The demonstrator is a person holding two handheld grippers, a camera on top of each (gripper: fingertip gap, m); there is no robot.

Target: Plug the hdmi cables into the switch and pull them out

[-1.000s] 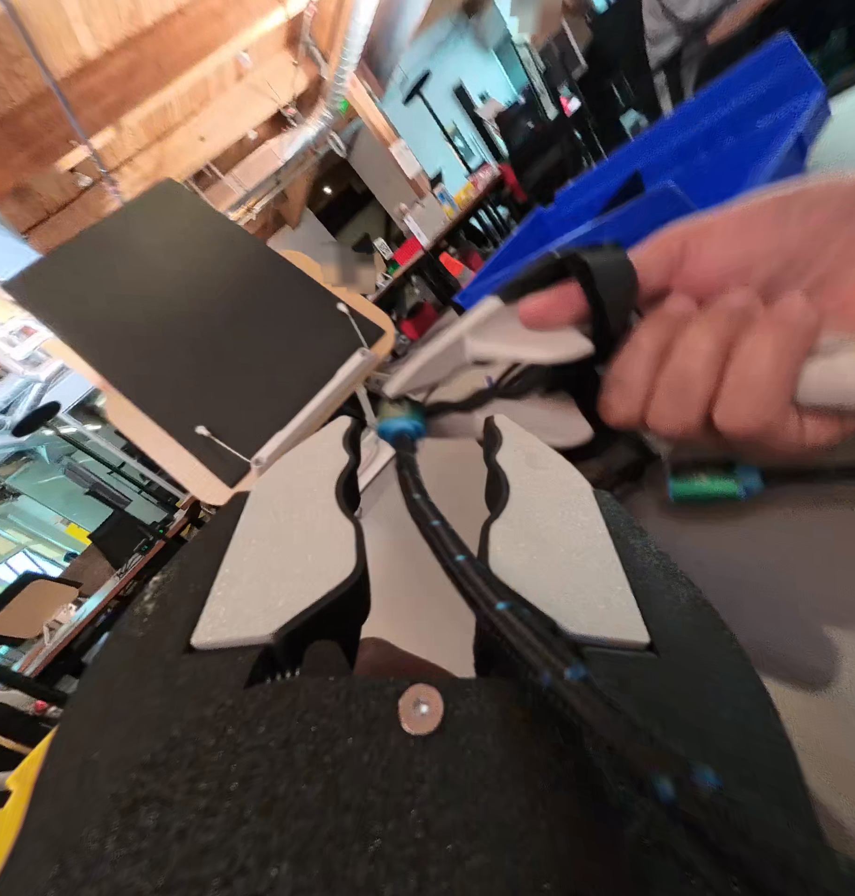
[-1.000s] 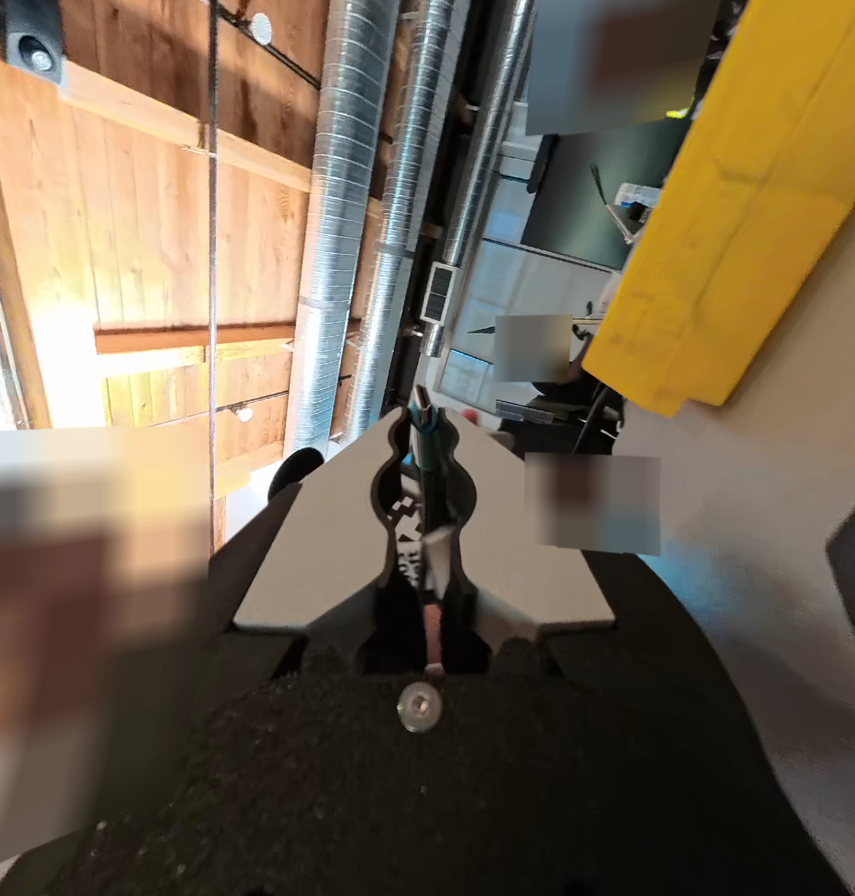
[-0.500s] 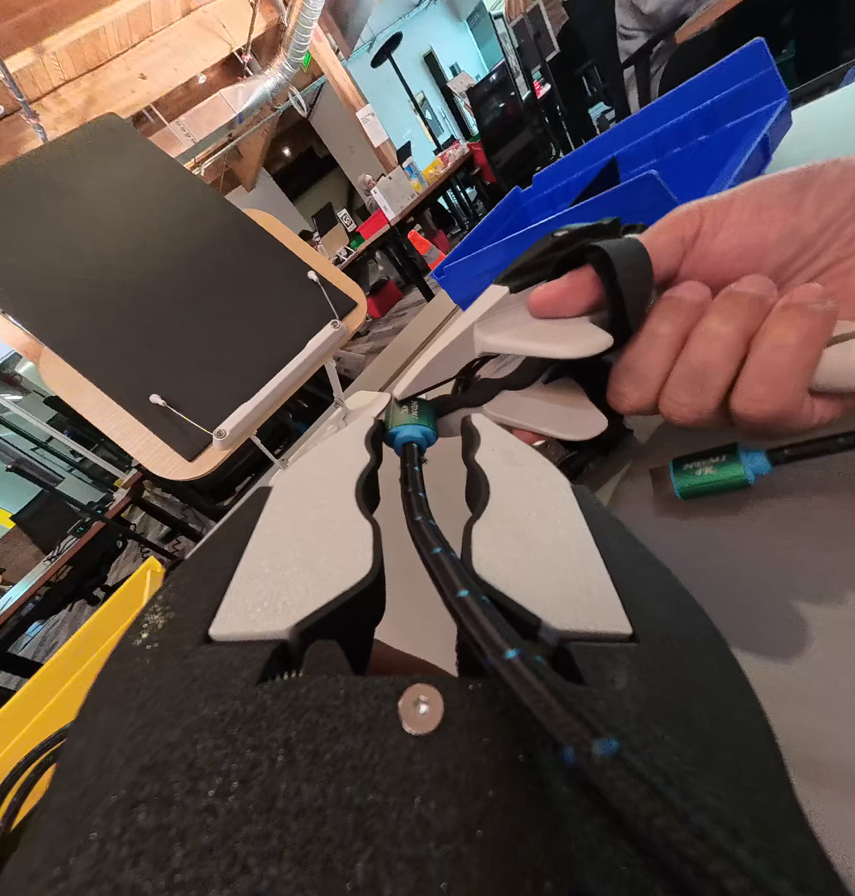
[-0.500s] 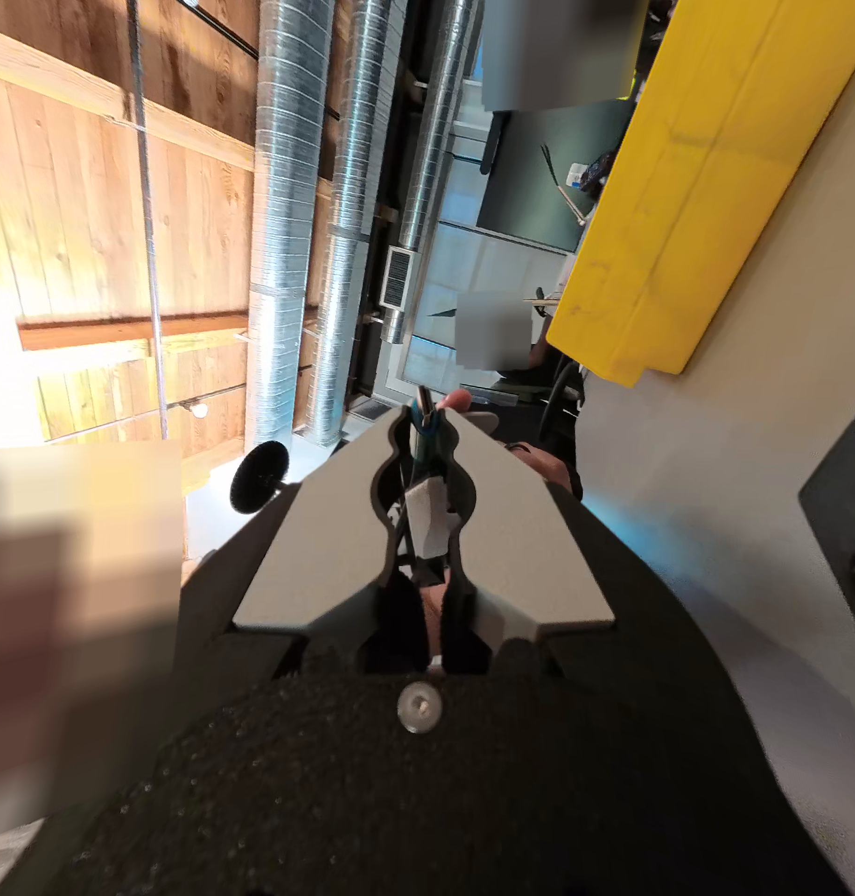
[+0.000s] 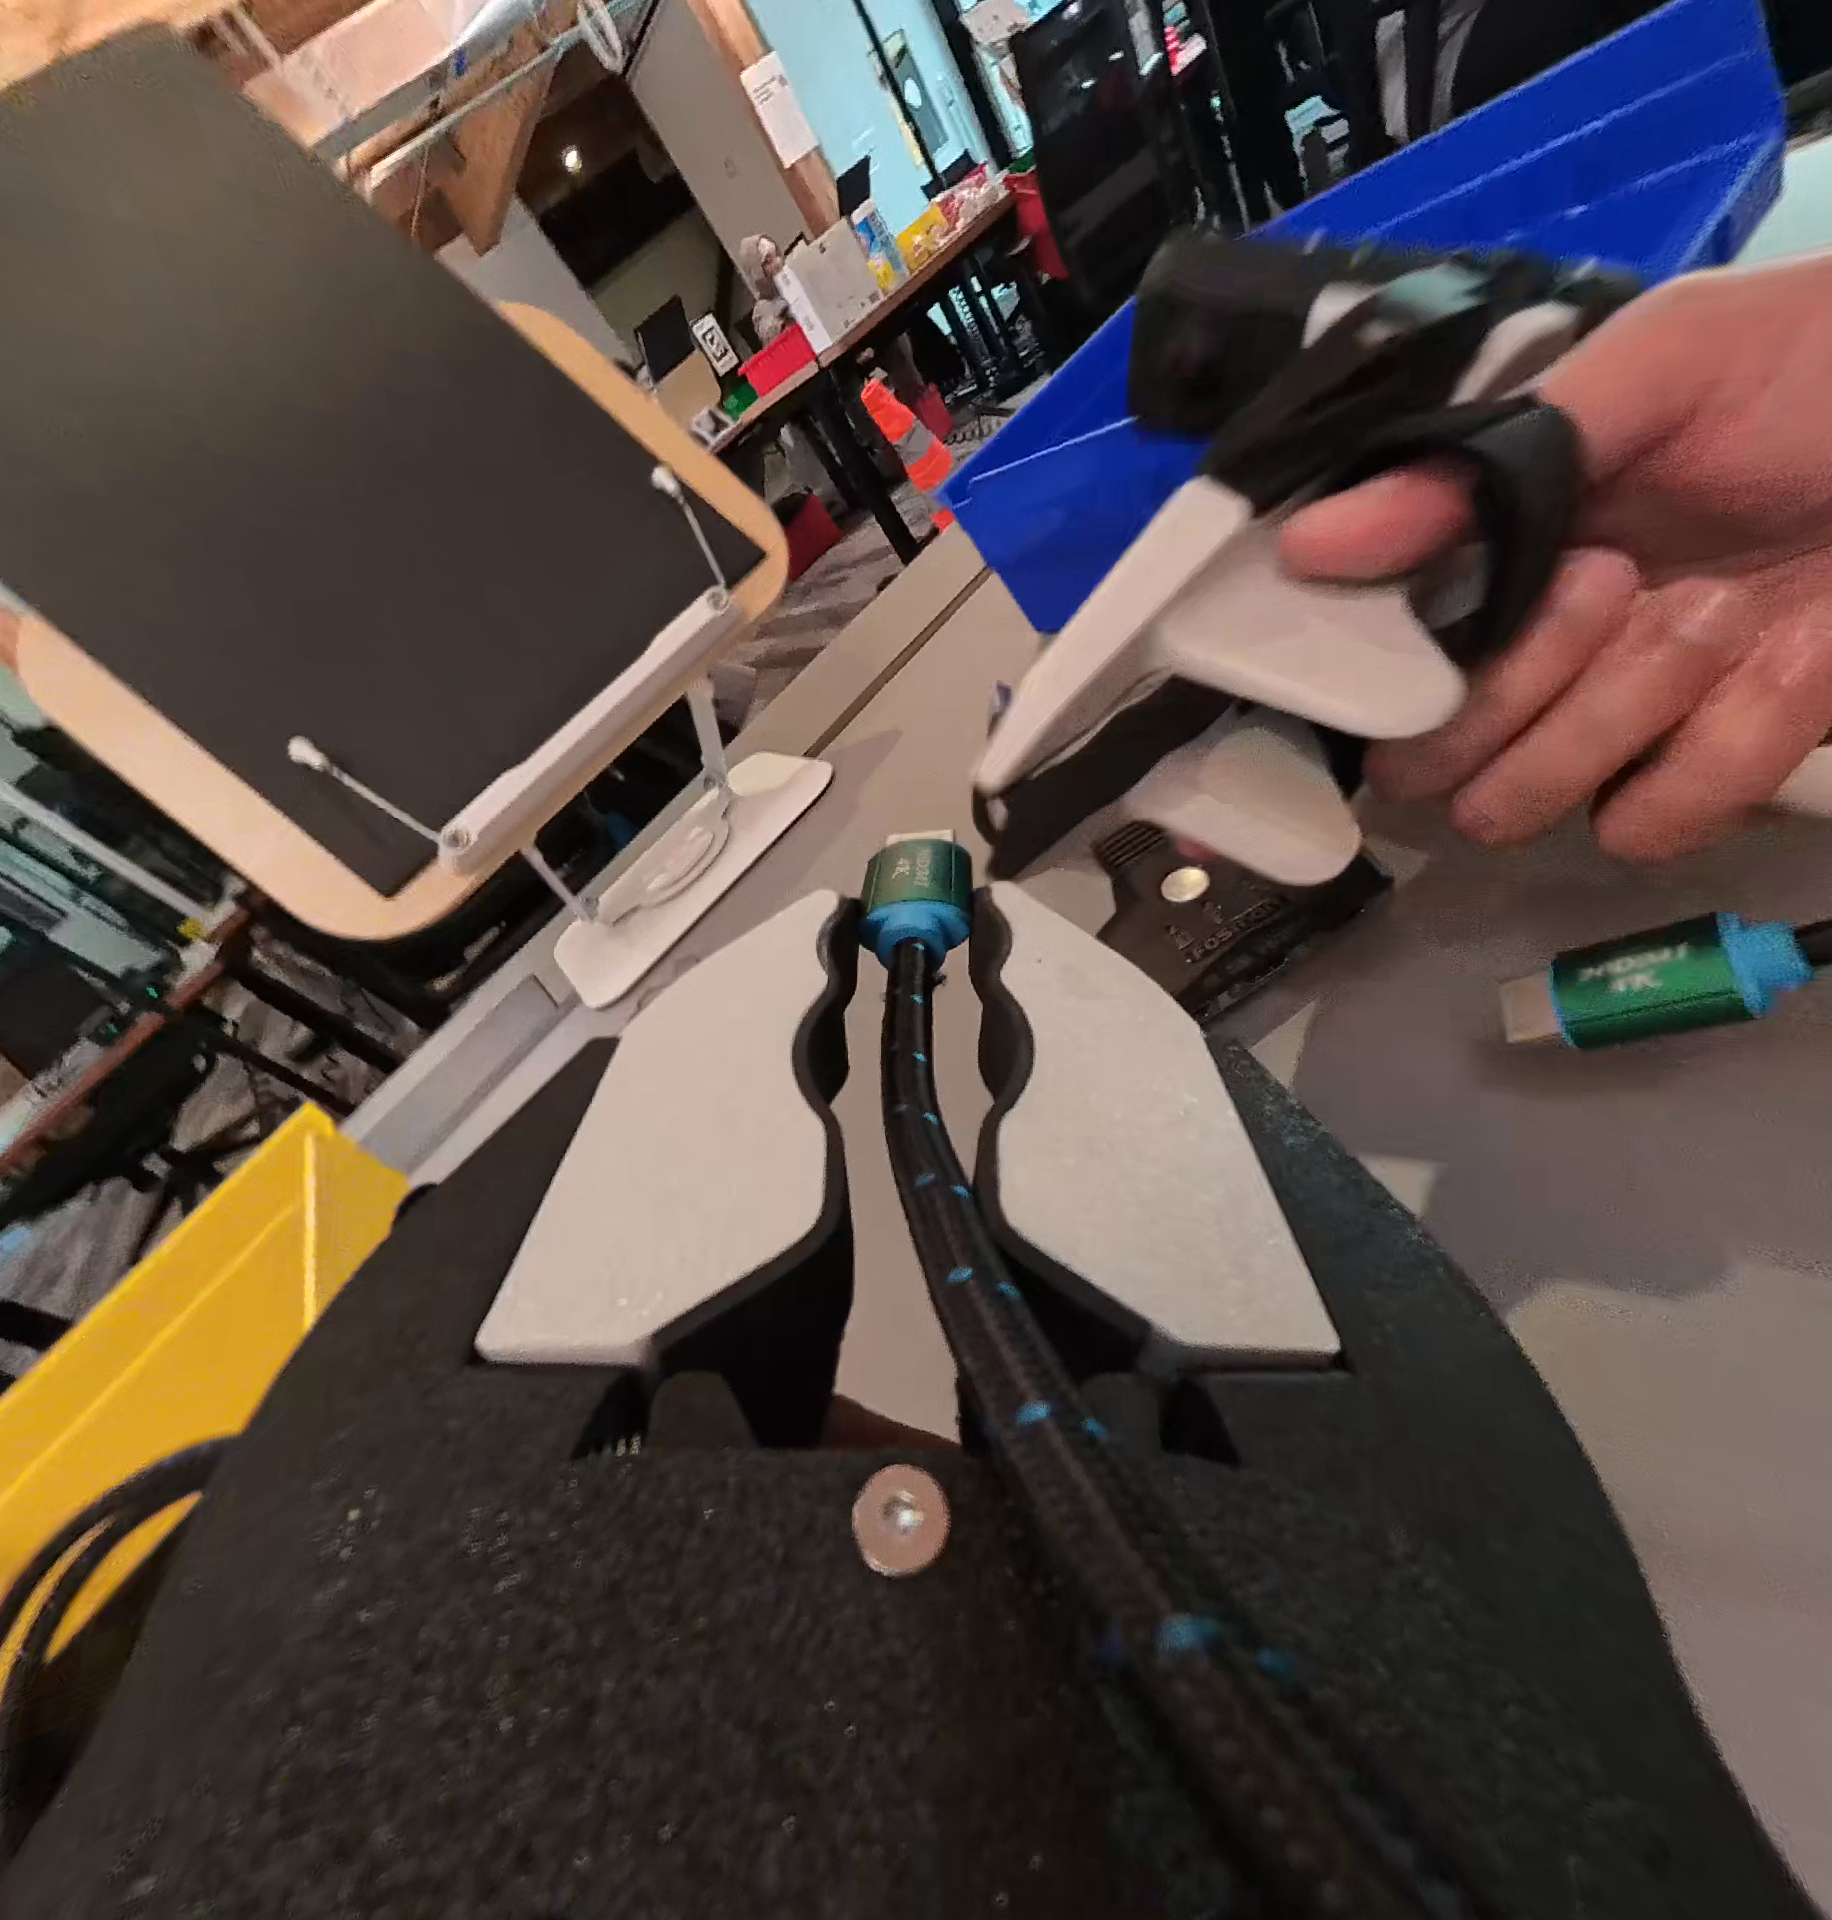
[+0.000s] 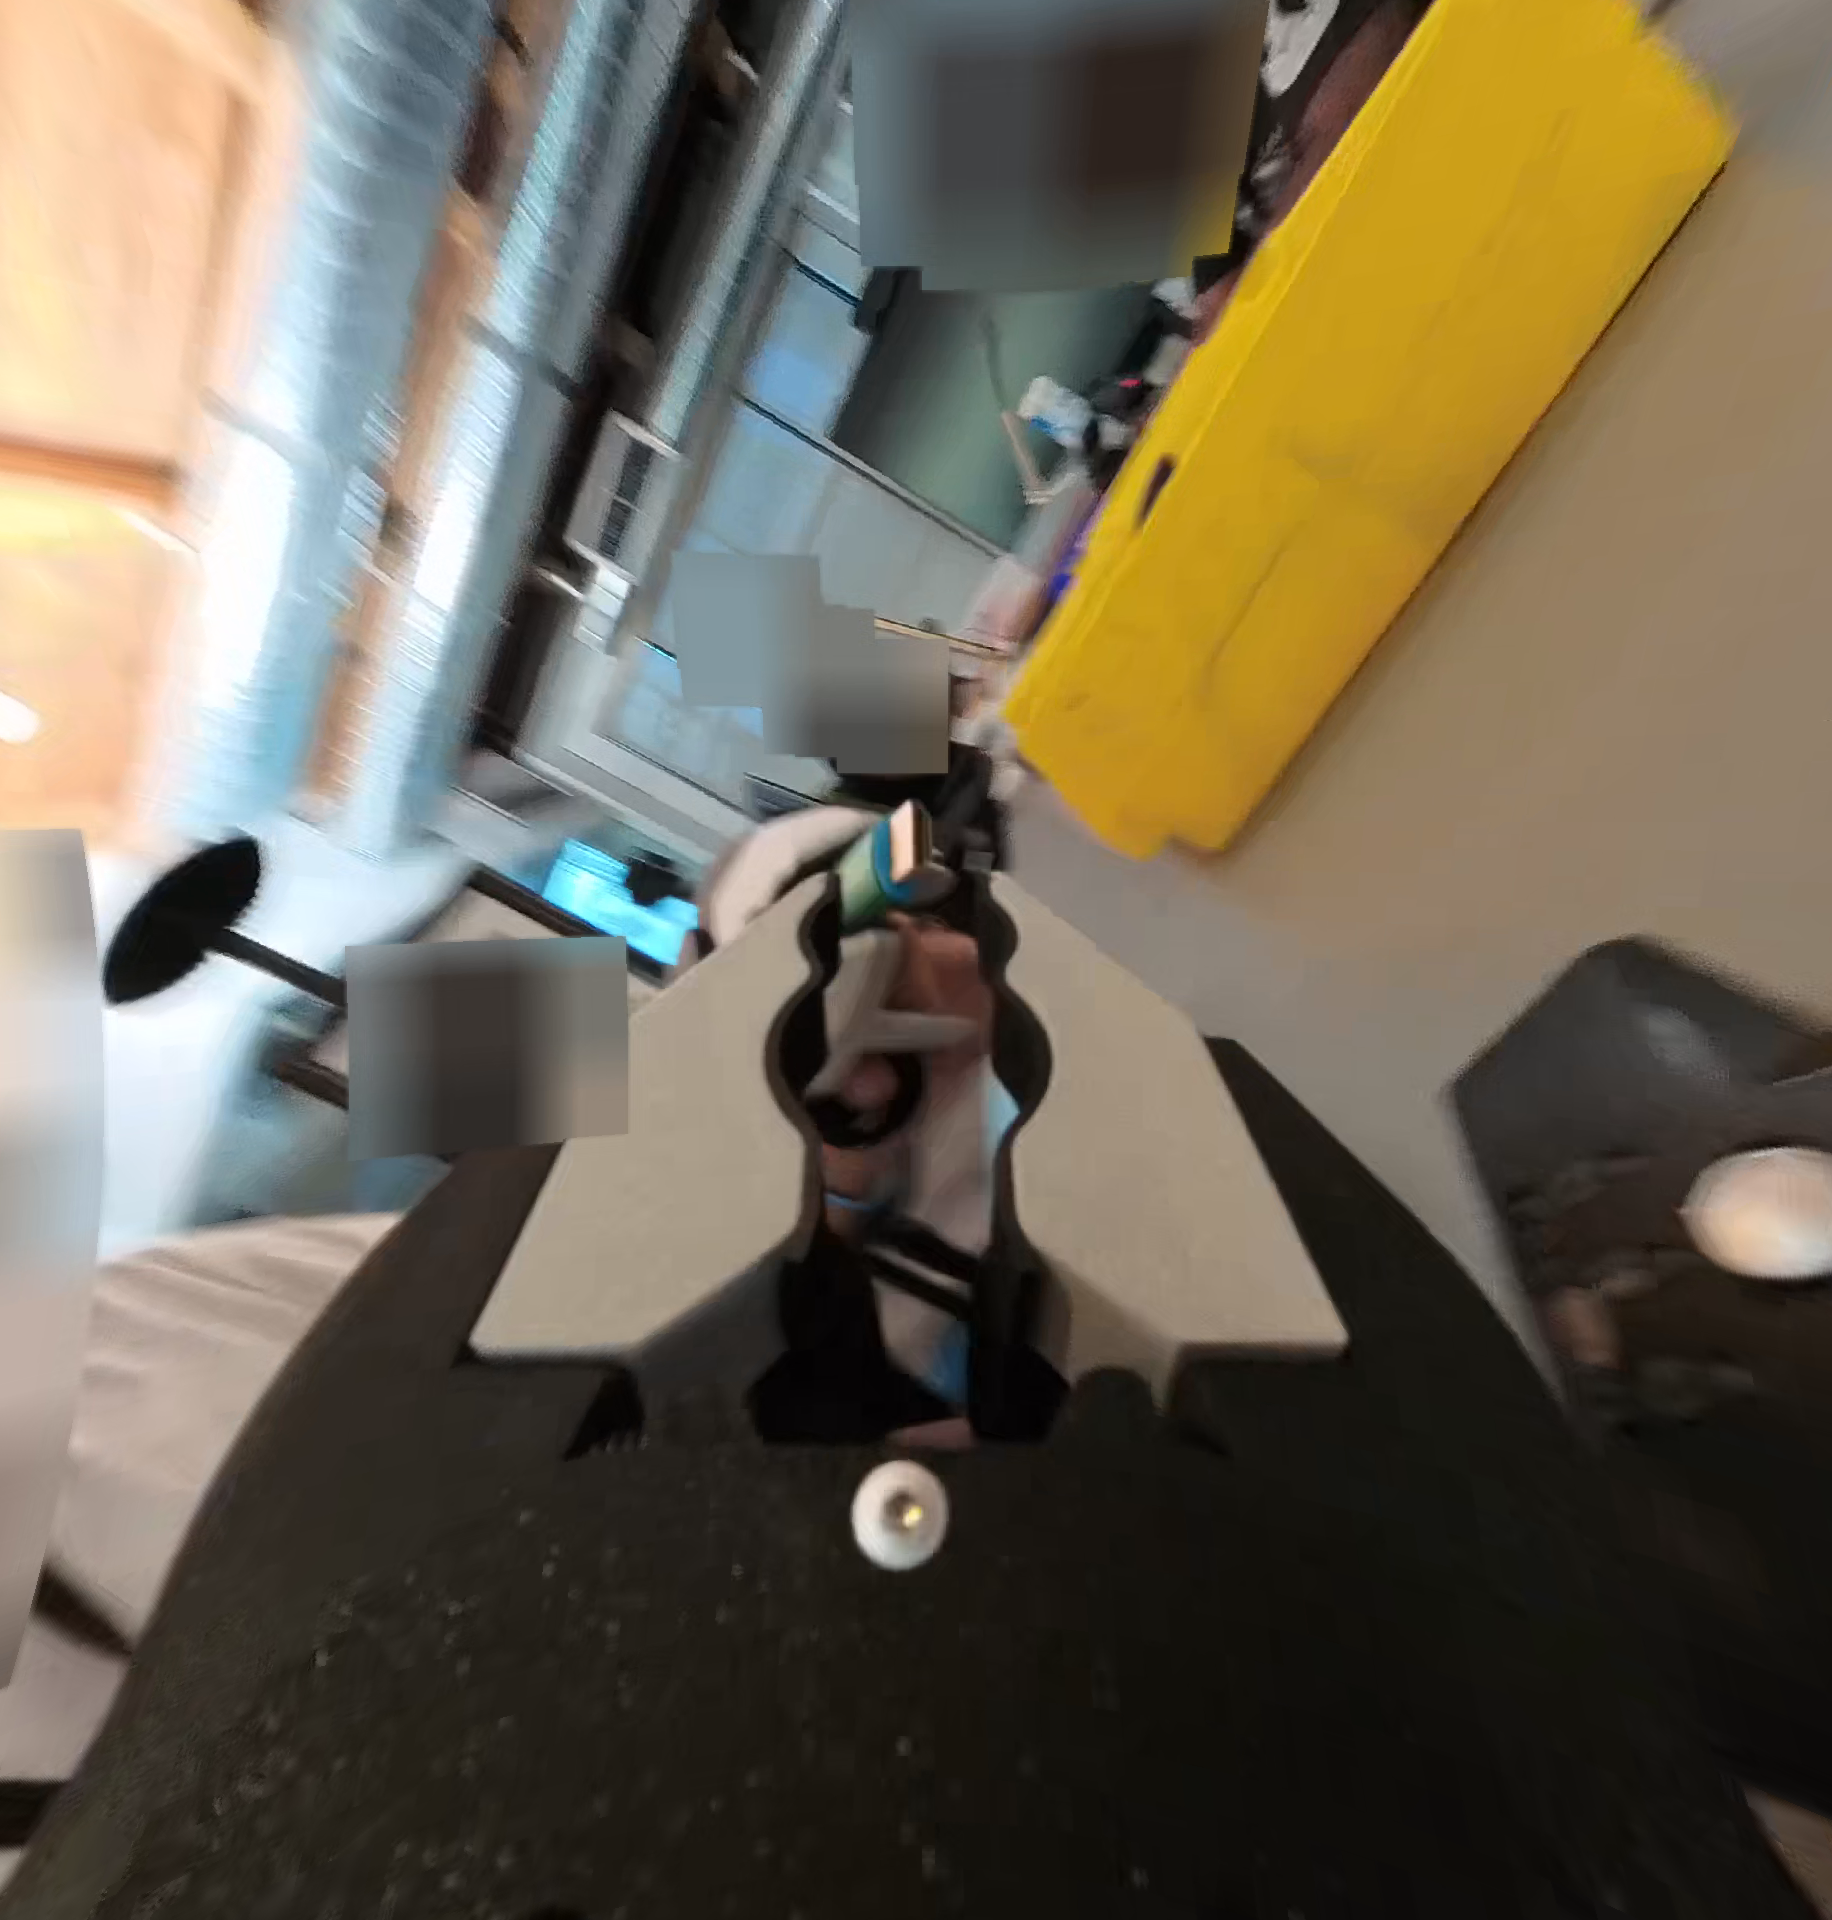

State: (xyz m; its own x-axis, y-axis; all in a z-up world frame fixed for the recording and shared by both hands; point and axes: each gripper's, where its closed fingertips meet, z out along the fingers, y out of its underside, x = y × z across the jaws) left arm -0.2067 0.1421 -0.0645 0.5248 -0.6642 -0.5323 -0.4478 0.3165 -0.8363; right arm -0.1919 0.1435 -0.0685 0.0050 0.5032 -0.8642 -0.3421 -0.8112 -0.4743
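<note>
Black braided cable point(image 5: 953, 1226) runs up between the left gripper's point(image 5: 914, 914) fingers, which clamp its blue collar; the green plug point(image 5: 912, 878) juts past the tips. Just right on the grey table point(image 5: 1670, 1299) lies a second green plug point(image 5: 1660, 982), loose. Farther on sits the black switch point(image 5: 1203, 920), under the right gripper point(image 5: 995, 821), whose fingers stand parted with nothing between them. Beyond, a blue bin point(image 5: 1514, 208) on the right, a tilted dark board point(image 5: 320, 468) on the left and a yellow bin point(image 5: 164, 1351) near left.
</note>
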